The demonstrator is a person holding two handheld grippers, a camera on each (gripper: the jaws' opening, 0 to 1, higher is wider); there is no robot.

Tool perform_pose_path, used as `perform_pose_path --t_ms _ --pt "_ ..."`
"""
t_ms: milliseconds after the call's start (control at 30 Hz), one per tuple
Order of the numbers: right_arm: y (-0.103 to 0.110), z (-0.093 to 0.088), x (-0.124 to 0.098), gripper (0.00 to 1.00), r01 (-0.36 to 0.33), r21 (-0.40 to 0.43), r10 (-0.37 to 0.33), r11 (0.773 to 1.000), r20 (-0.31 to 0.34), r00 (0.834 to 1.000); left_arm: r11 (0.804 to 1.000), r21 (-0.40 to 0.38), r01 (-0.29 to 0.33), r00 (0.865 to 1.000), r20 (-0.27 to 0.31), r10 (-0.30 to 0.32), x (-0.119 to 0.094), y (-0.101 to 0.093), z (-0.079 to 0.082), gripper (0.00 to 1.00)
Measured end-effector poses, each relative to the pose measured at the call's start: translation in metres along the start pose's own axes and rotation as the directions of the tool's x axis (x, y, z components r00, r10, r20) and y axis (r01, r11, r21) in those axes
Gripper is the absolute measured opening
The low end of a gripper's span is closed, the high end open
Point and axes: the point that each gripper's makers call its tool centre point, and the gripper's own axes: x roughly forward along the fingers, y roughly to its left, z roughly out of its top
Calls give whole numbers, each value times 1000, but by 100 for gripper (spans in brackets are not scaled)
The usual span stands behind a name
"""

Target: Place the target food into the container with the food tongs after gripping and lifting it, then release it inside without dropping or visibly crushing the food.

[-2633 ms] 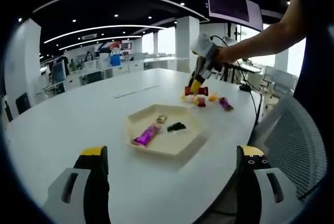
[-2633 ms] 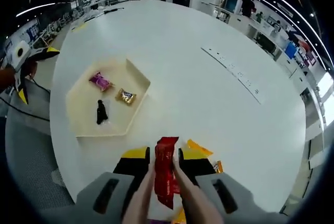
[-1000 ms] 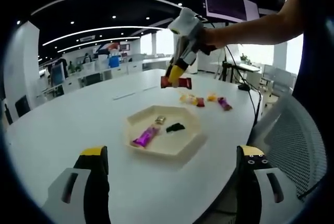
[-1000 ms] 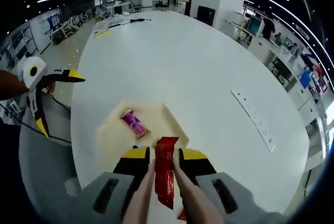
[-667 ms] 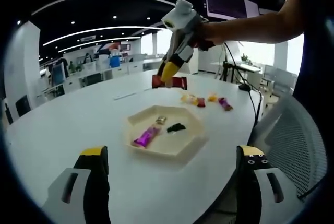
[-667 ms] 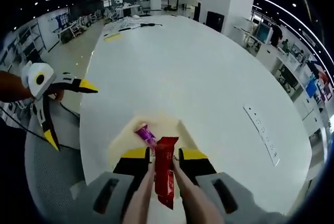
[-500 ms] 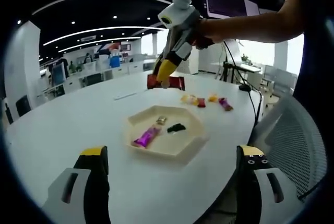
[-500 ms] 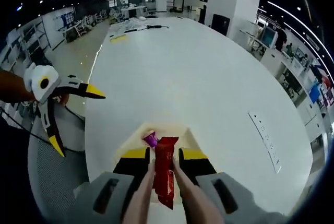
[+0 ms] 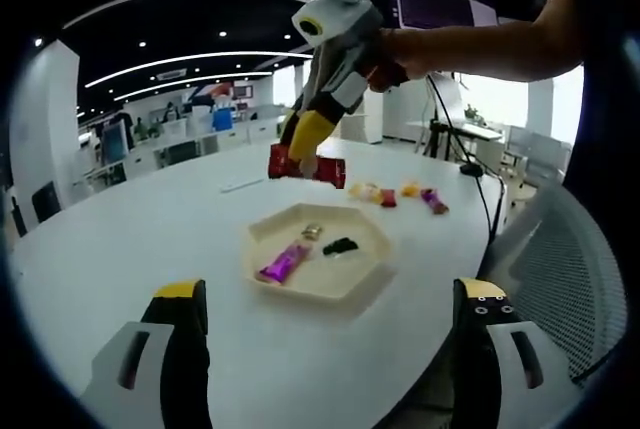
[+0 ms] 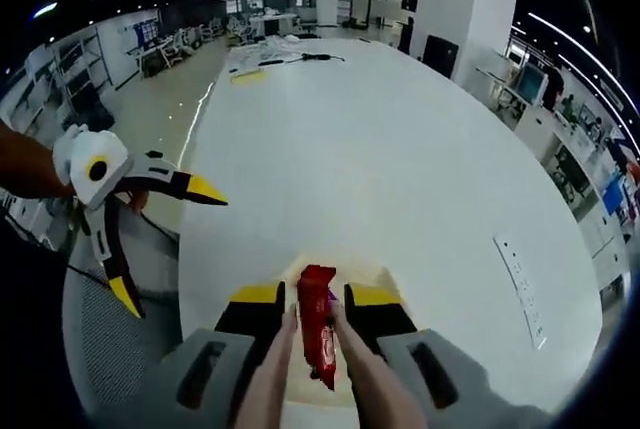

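Note:
My right gripper (image 10: 317, 297) is shut on pale food tongs (image 10: 268, 381), and the tongs pinch a red snack packet (image 10: 318, 337). In the left gripper view the right gripper (image 9: 303, 146) hangs in the air with the red packet (image 9: 306, 167) above the far edge of a cream hexagonal tray (image 9: 330, 284). The tray holds a purple packet (image 9: 283, 262), a black piece (image 9: 340, 246) and a small gold candy (image 9: 312, 232). Below the packet in the right gripper view, the tray's rim (image 10: 390, 279) peeks out. My left gripper (image 9: 330, 294) stands open near the table's edge, empty, and as seen from the right, the left gripper (image 10: 168, 244) gapes wide.
Several loose snack packets (image 9: 388, 195) lie on the white round table (image 9: 130, 239) beyond the tray. A grey mesh chair (image 9: 565, 269) stands at the table's right. A person's arm (image 9: 480, 49) reaches in from the upper right. A monitor (image 9: 440, 11) hangs behind.
The right gripper has carried the red packet from the loose pile up and leftward until it hangs over the tray. The left gripper has stayed still and open.

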Motion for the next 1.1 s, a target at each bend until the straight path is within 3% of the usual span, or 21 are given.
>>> perform_pose_path --t_ms 733,1100 --pt "-2 -7 -14 26 14 -20 -14 1000 10 1000 1000 0 -3 1000 -1 3 0 0 0 99" --pt "-14 -36 -30 26 42 -1 -42 999 -11 999 1000 0 -3 1000 -1 3 0 0 0 99"
